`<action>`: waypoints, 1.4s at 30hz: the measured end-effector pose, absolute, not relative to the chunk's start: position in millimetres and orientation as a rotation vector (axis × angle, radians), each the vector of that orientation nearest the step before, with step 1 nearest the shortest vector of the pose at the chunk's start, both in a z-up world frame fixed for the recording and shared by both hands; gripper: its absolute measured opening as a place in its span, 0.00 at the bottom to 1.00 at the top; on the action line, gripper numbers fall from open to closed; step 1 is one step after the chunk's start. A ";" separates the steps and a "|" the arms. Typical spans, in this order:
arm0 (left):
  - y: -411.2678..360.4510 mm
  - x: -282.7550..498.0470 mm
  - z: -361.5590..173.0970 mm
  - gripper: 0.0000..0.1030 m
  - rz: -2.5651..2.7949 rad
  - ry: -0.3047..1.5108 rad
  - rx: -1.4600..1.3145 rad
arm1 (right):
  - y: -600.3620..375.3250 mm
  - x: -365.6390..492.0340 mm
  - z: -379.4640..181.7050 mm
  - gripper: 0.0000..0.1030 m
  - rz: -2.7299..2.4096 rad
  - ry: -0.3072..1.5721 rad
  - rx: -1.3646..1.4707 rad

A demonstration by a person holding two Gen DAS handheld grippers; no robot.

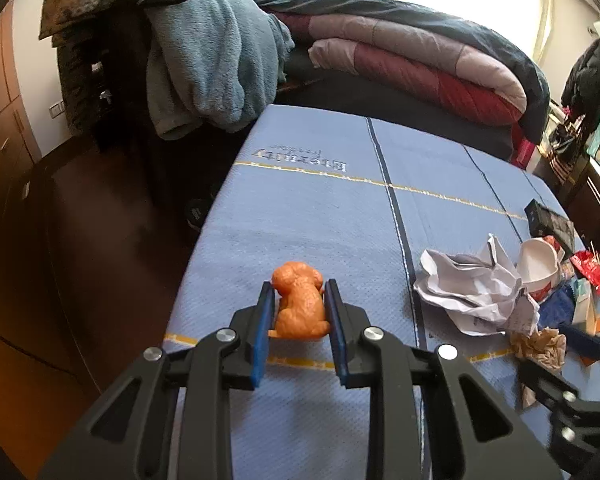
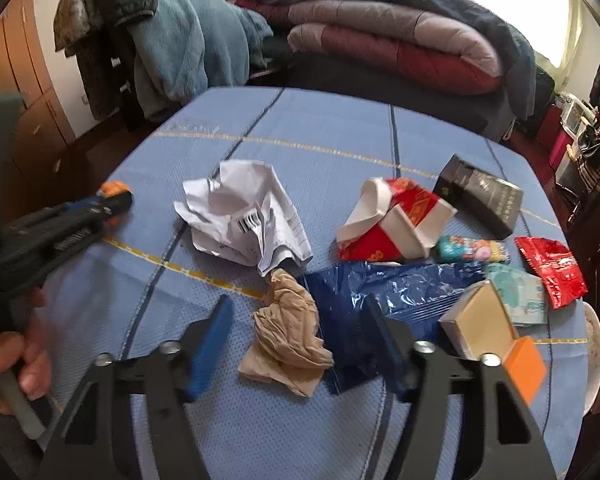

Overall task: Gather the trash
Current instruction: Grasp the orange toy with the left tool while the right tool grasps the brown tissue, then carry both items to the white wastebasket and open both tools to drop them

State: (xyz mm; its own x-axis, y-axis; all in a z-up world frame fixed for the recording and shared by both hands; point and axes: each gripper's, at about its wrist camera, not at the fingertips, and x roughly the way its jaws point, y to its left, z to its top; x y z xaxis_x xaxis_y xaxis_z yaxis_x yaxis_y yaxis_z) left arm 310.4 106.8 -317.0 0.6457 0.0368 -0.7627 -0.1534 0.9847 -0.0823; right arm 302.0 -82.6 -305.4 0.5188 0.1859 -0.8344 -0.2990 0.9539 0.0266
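Observation:
My left gripper (image 1: 299, 292) is shut on an orange toy dog (image 1: 300, 304), which rests on the blue cloth (image 1: 300, 208) near its left edge; the left gripper also shows in the right wrist view (image 2: 116, 200). My right gripper (image 2: 300, 316) is open, its fingers on either side of a crumpled beige tissue (image 2: 288, 332). Beyond it lie crumpled white paper (image 2: 244, 212), a blue plastic bag (image 2: 380, 292), a crushed red-and-white cup (image 2: 396, 220), a black box (image 2: 480, 196), a red wrapper (image 2: 552, 272) and a small open carton (image 2: 484, 324).
A candy wrapper (image 2: 472, 248) and a pale green packet (image 2: 520, 296) lie among the trash. Folded quilts (image 2: 400, 40) and a blue blanket (image 2: 180, 48) are piled behind the table. The floor (image 1: 100, 240) drops off at the left edge.

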 end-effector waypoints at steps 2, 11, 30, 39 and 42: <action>108.5 306.9 -315.4 0.25 0.106 0.858 -0.155 | -78.9 304.2 -309.2 0.47 0.291 0.985 -0.137; 105.6 295.9 -301.0 0.25 0.065 0.819 -0.182 | -101.5 293.4 -293.8 0.21 0.329 0.947 -0.054; -9.6 269.4 -226.1 0.26 -0.187 0.678 -0.110 | -216.8 253.8 -249.3 0.21 0.234 0.854 0.166; -121.8 281.6 -209.3 0.26 -0.440 0.681 -0.080 | -313.2 227.2 -249.6 0.21 0.038 0.800 0.242; -164.4 285.4 -209.3 0.26 -0.510 0.695 -0.056 | -347.8 220.4 -251.6 0.21 -0.027 0.783 0.283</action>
